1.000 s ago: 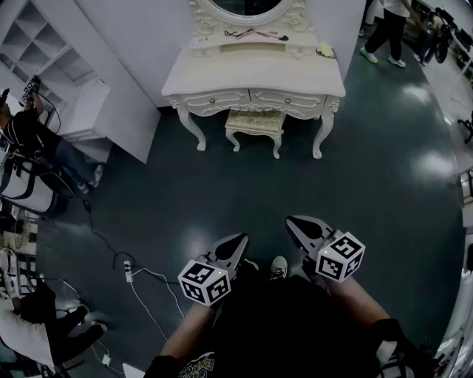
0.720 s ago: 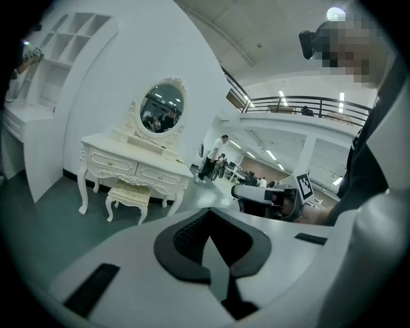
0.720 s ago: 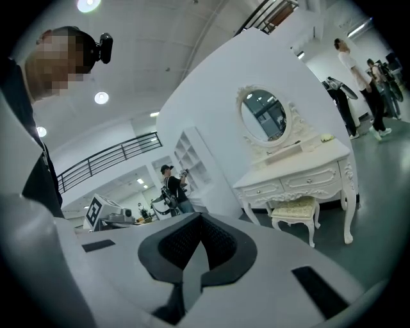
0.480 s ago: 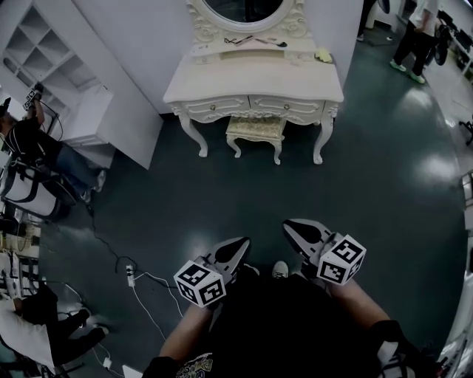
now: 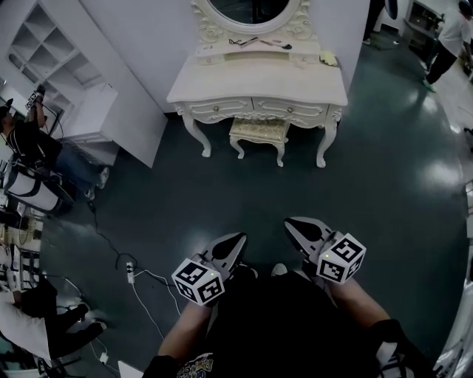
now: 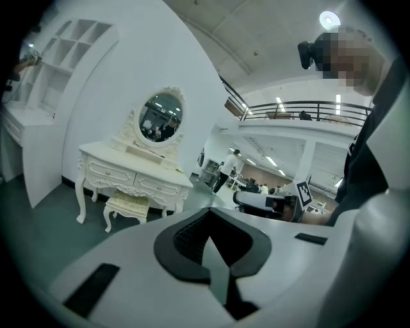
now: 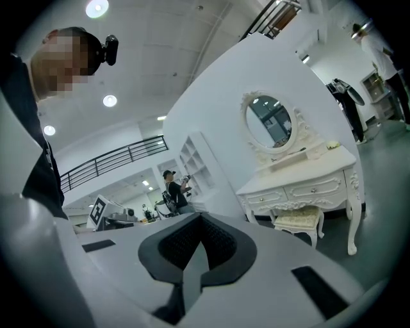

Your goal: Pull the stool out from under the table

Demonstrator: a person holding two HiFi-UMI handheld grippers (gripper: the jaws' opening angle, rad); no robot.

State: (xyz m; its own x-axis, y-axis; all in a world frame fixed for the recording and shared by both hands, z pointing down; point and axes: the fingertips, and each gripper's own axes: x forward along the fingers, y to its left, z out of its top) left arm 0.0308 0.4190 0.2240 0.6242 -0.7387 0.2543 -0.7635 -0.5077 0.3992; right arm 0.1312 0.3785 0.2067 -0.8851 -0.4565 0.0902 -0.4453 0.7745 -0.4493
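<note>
Left tool and right tool, both closed and empty, are well apart from the stool under the bench: approach squarely, then open for its seat edge.

A: How much of the cream padded stool does the head view give?
B: Just the front. Its back part is hidden under the white carved dressing table.
A: And the oval mirror in the ornate white frame?
B: Cut off by the top edge. The dark thin items on the table's shelf are too small to name, and so is the yellowish scrap.
A: Feet?
B: One white shoe tip; dark clothing covers the rest.
</note>
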